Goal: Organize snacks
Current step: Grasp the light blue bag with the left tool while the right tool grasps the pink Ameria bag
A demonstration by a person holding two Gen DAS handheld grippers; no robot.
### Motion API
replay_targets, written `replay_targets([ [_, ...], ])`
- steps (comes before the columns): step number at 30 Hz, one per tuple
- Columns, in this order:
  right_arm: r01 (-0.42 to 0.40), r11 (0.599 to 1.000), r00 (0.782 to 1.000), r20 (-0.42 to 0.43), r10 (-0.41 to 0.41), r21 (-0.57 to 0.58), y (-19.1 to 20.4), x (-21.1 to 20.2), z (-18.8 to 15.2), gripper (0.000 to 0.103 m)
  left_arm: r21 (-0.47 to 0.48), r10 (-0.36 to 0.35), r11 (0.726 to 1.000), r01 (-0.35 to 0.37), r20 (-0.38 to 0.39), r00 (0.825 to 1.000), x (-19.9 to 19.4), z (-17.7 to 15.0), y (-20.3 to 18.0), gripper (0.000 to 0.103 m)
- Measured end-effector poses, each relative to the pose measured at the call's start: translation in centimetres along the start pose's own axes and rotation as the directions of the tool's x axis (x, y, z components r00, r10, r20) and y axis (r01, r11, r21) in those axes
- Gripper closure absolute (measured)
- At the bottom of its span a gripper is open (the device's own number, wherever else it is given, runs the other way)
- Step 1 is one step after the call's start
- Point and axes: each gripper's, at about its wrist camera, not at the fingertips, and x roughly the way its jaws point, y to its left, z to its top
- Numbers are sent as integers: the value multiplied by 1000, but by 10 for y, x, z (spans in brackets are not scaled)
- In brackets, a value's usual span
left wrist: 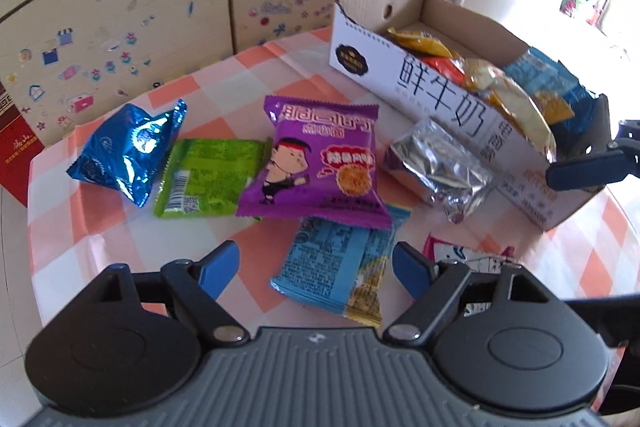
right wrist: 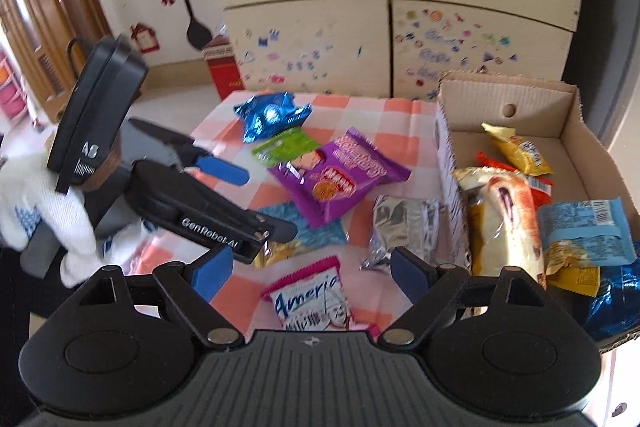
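Loose snacks lie on the checked tablecloth: a blue foil bag, a green packet, a purple packet, a light blue packet, a silver foil packet and a pink-edged white packet. A cardboard box at the right holds several snacks. My left gripper is open and empty, hovering over the light blue packet. My right gripper is open and empty above the pink-edged packet, beside the box. The left gripper also shows in the right wrist view.
A cream cabinet covered in stickers stands behind the table. A red box sits on the floor by it. A gloved hand holds the left gripper. The table edge runs along the left.
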Motion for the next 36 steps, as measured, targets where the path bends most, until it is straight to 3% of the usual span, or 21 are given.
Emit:
replay_targets([
  [14,22,993,987,-156,-40,-114,13,36,-18,13,95,5,995,0,-50,999,29,-5,-10,19],
  [22,61,983,981,-172,-91,-172,18,52,-21,13,121,8,993,-2,-52,999,39,-4,-13,0],
  [32,69,982,975,-198,-104,-177,20,67,-20,13,117,18,993,-11,-57,998,38,-4,-13,0],
  [36,61,982,974,-205,-97,-177,19,68,-20,19,114,24,993,-17,-53,998,38,-5,-15,0],
])
